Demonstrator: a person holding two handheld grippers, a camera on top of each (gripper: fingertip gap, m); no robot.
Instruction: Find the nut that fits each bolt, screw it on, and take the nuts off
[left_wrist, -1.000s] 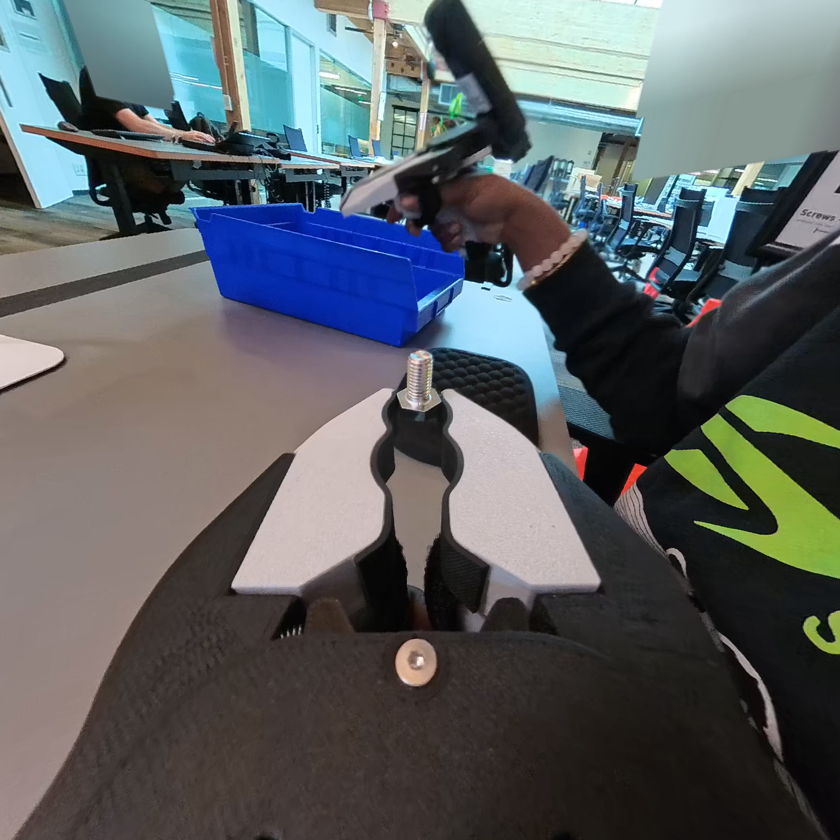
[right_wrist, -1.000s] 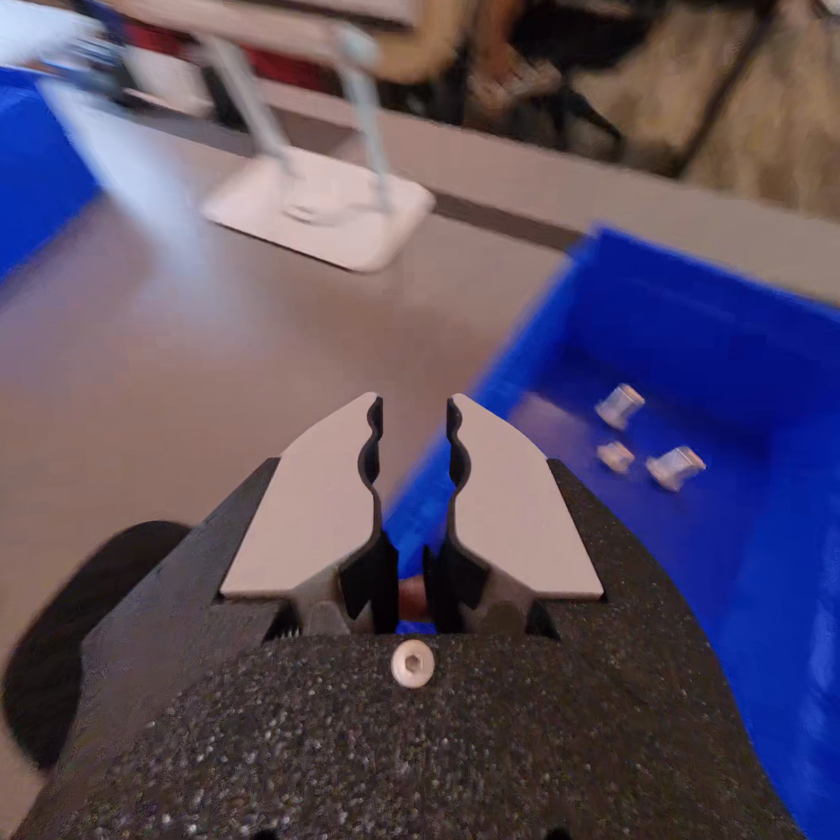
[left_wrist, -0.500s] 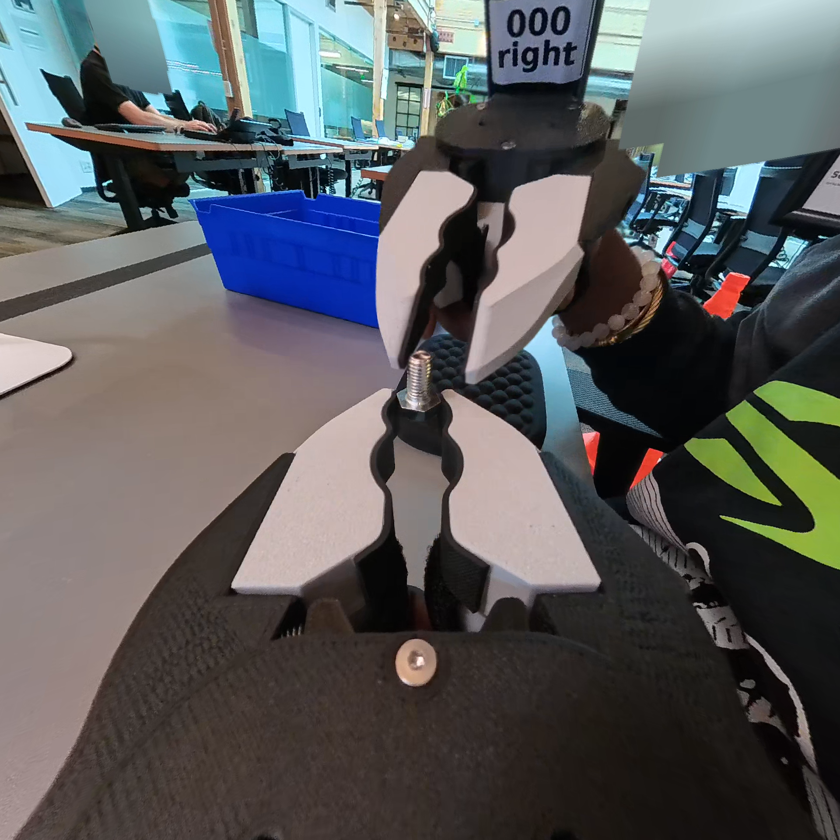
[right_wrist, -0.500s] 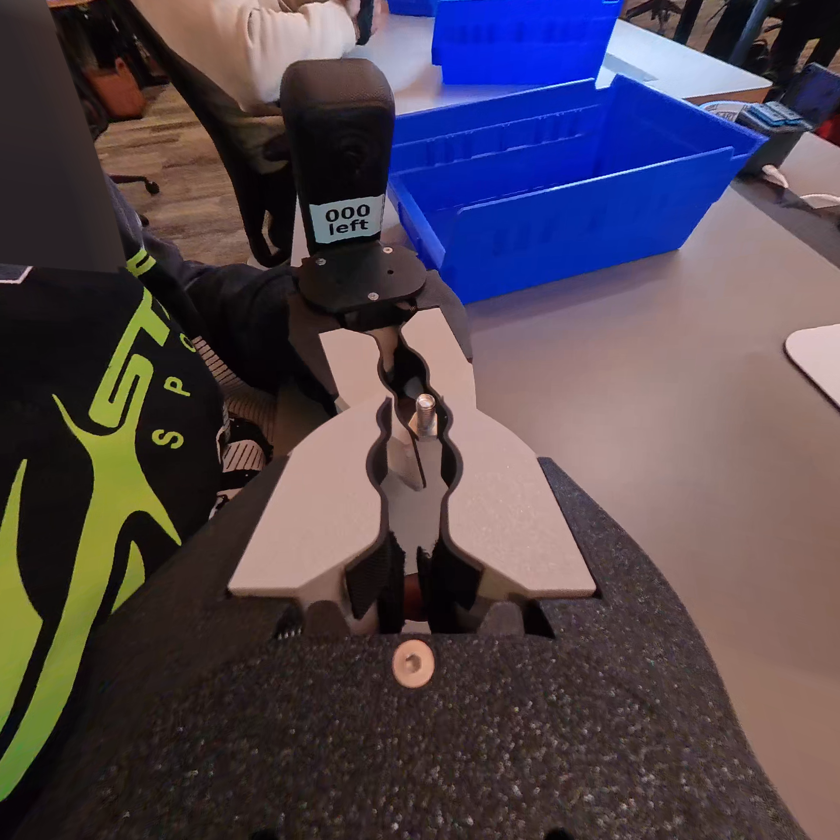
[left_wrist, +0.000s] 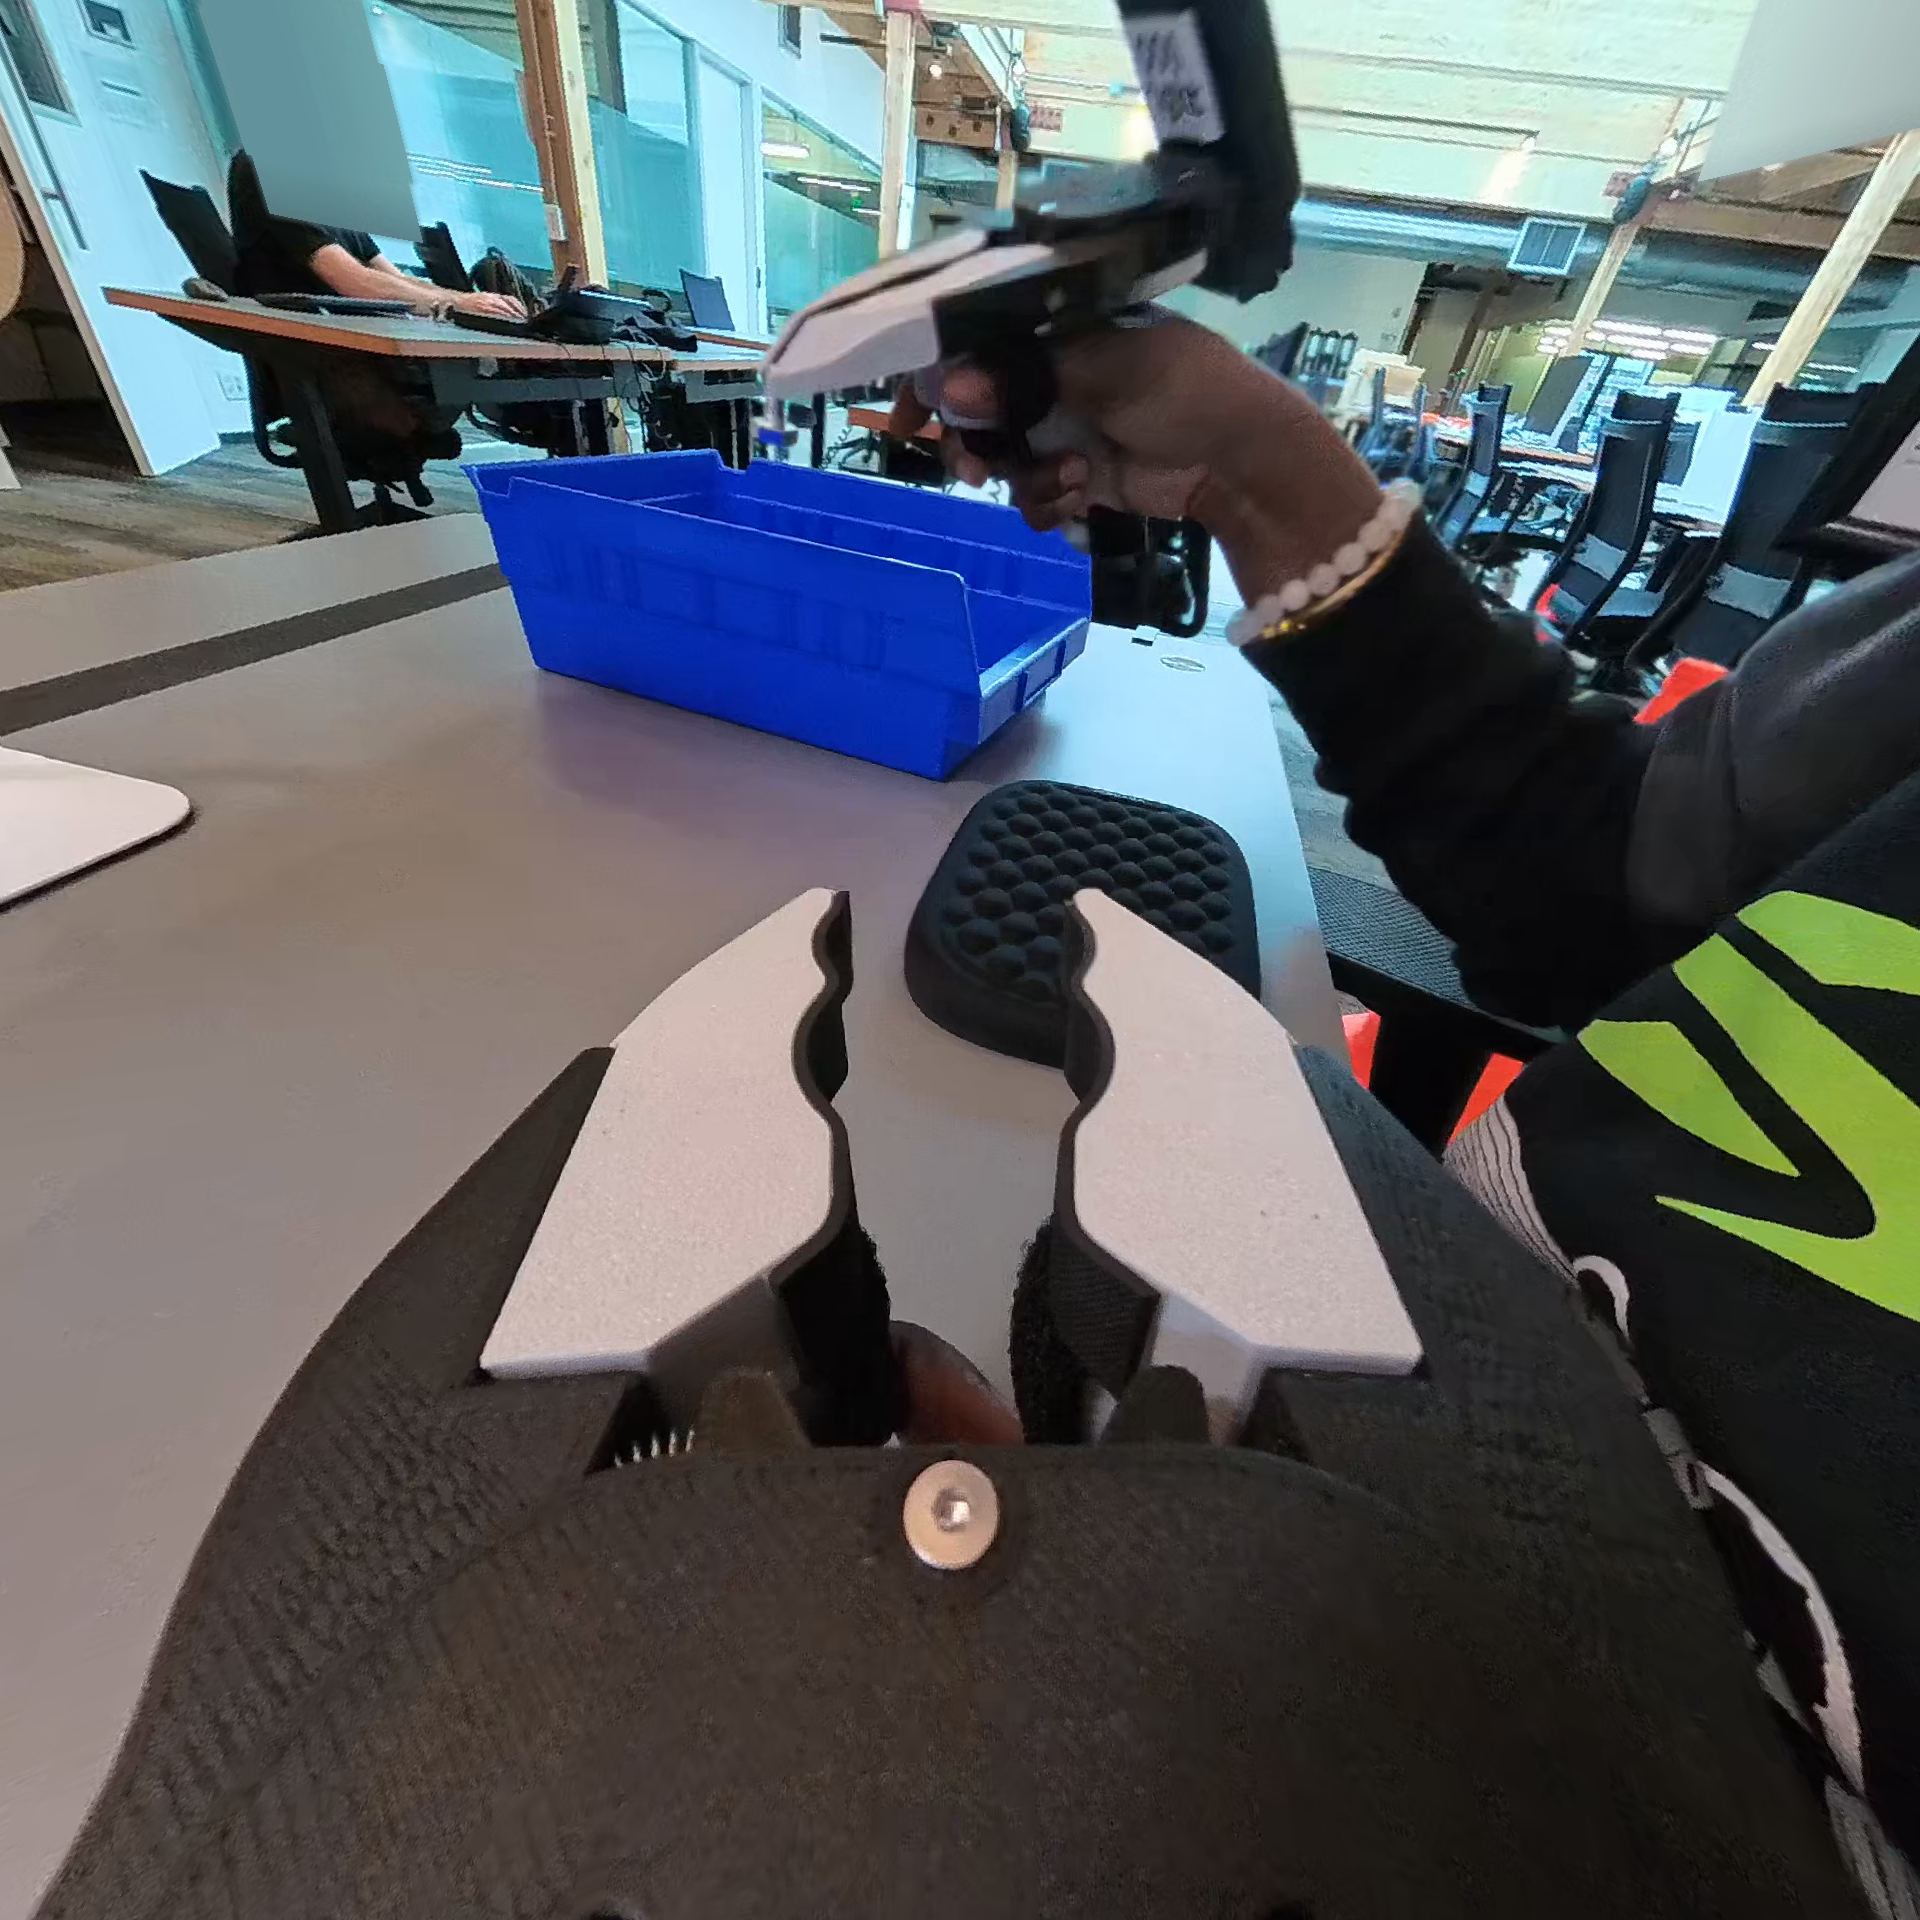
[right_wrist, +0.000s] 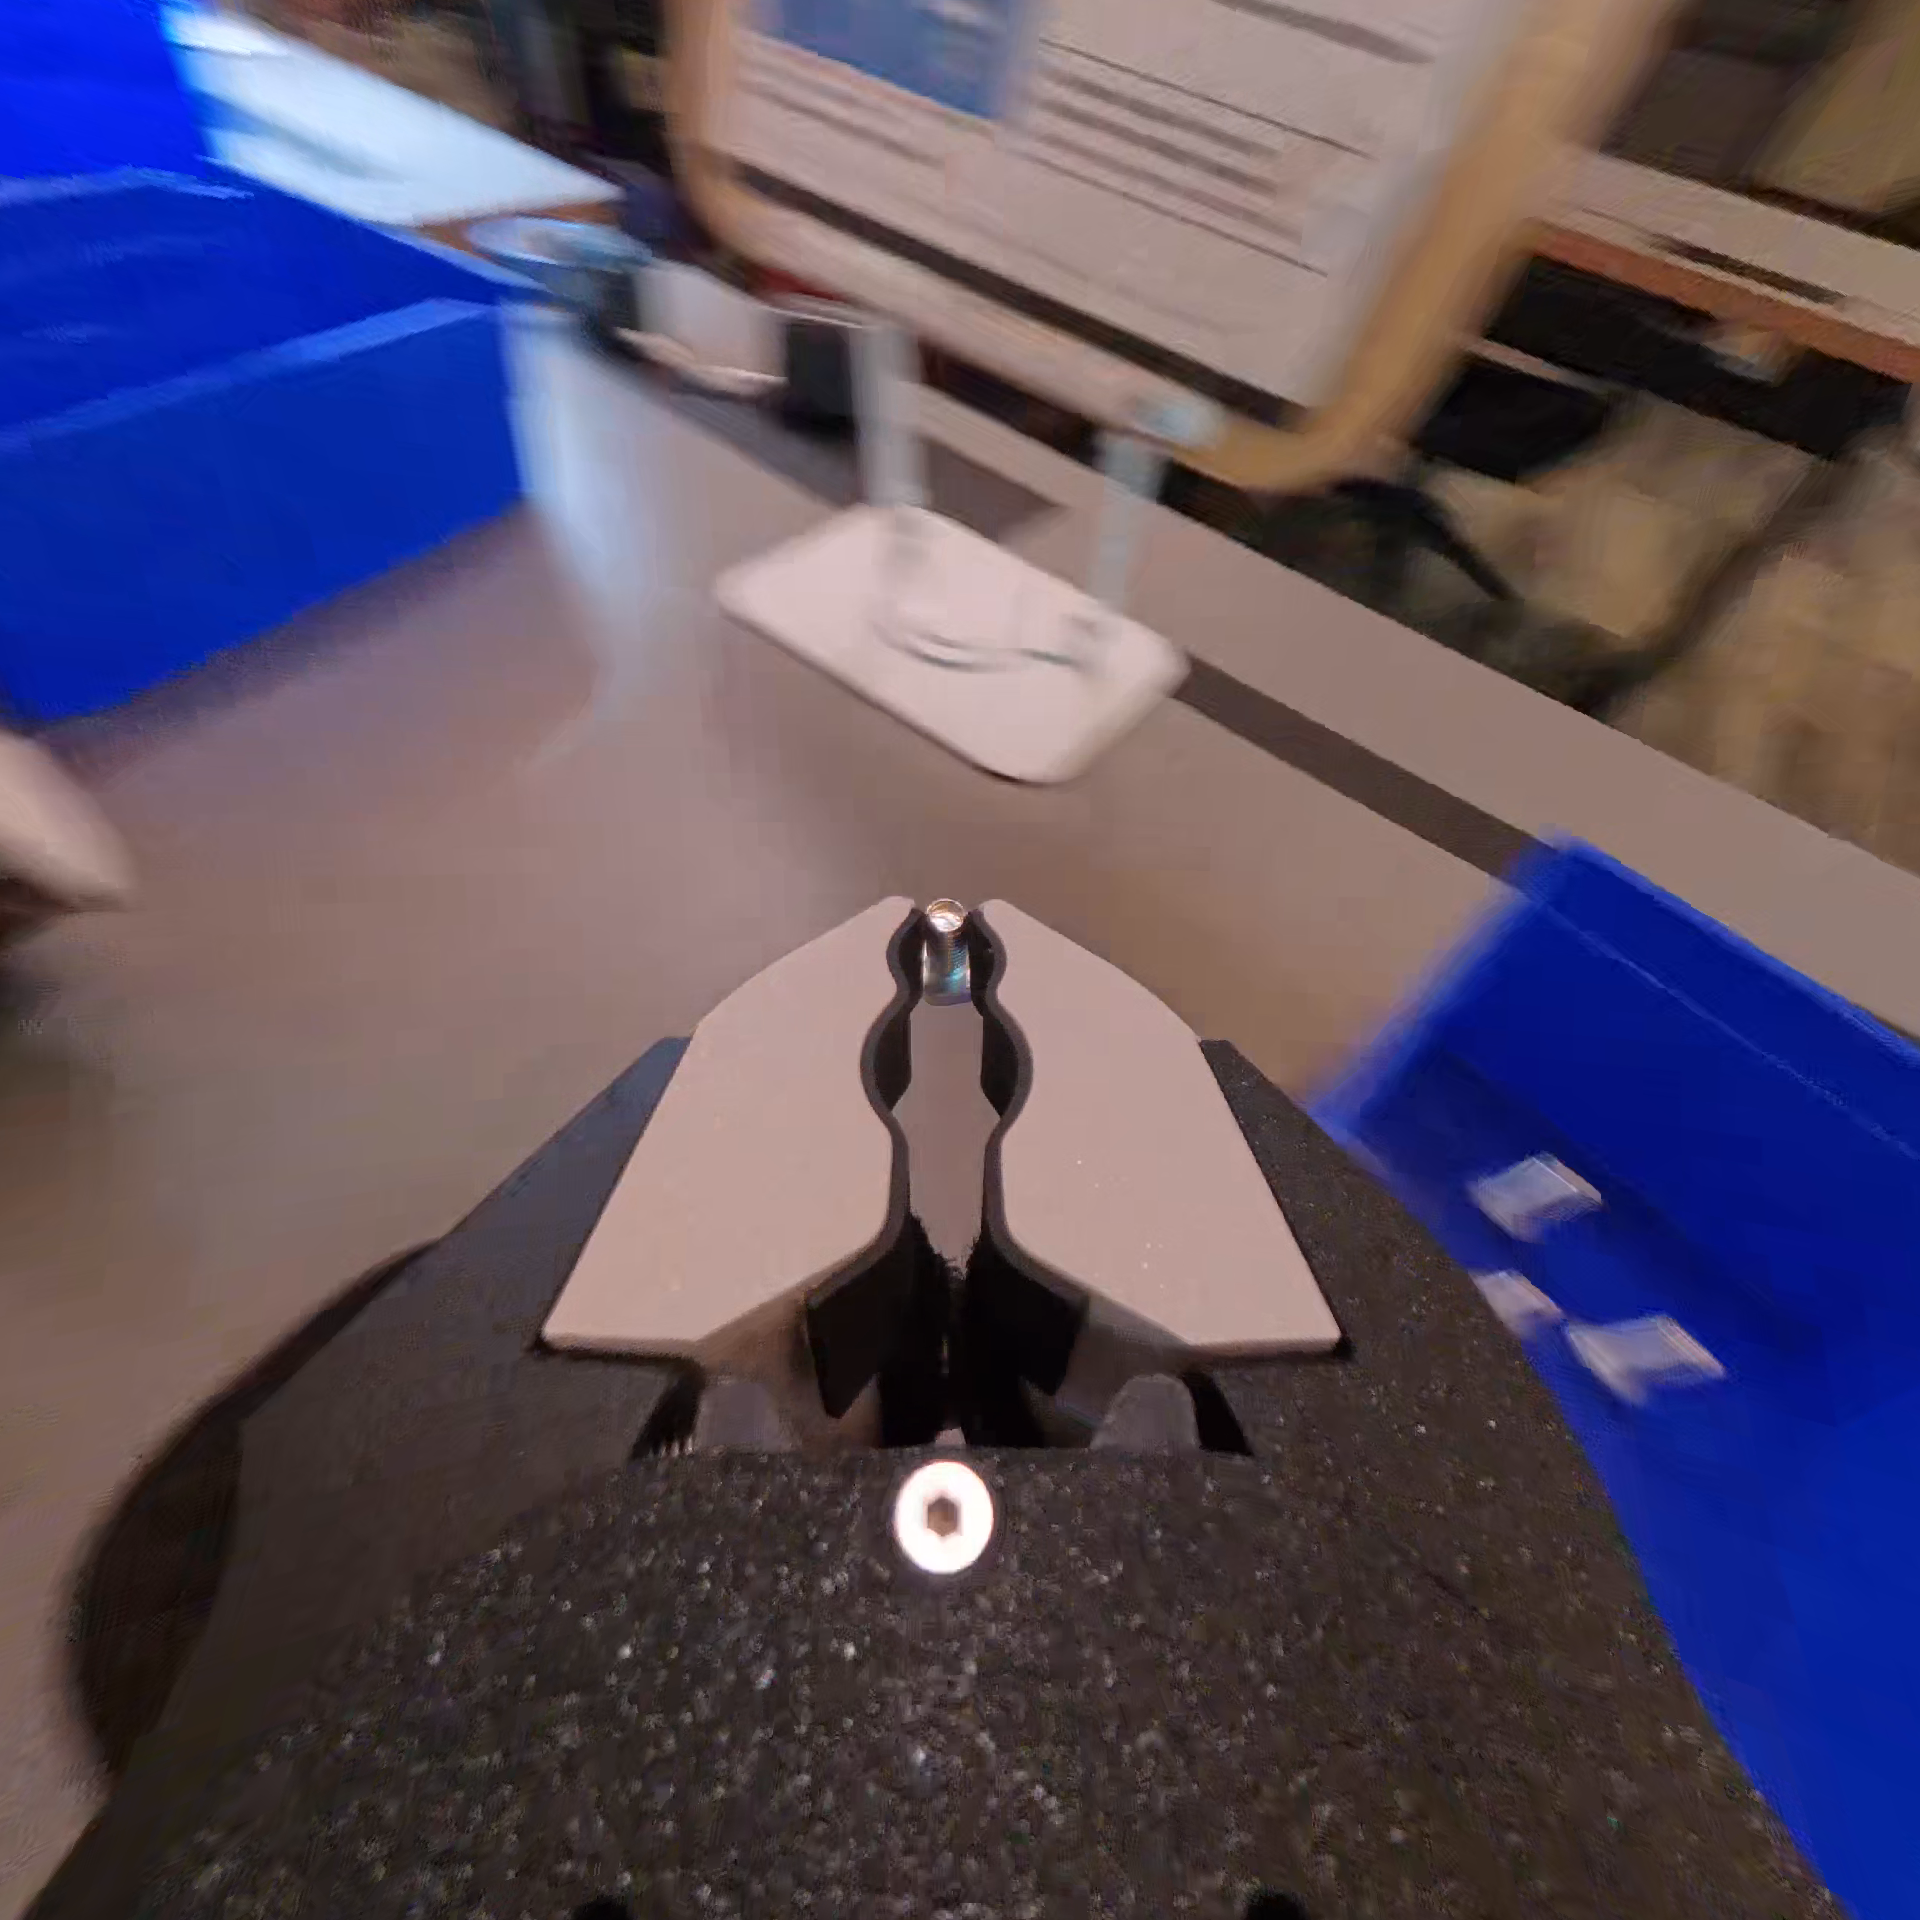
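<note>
Left gripper: jaws spread wide, nothing between them, bare grey table showing through the gap; low over the table.
Right gripper: closed to a narrow slot at the tips, pinching one bolt; in the left wrist view raised at 12 o'clock, above the blue bin, tips pointing to 9 o'clock, blurred.
Bolt: 1 visible, silver, threaded, clamped right at the fingertips, one end poking just past them; nut on it or not, cannot tell at this blur.
Loose hardware: 3 pale metal pieces in the blue bin at 3 o'clock of the right wrist view; motion-smeared, nuts vs bolts cannot tell.
Blue bins: 1 in the left wrist view at 12 o'clock, on the table, contents hidden by its wall; 2 in the right wrist view, one at 3 o'clock, one at 10 o'clock.
Black pad: 1, honeycomb texture, flat on the table near its edge, just beyond the left gripper's right finger, partly behind it.
White stand base: 1, flat plate with rounded corners, 12 o'clock in the right wrist view; corner also at 9 o'clock of the left wrist view.
Hand: 1 seen, wrapped around the right gripper's handle, bead bracelet at the wrist, dark sleeve.
Background: 1 person seated at a far desk, 10 o'clock in the left wrist view.
</note>
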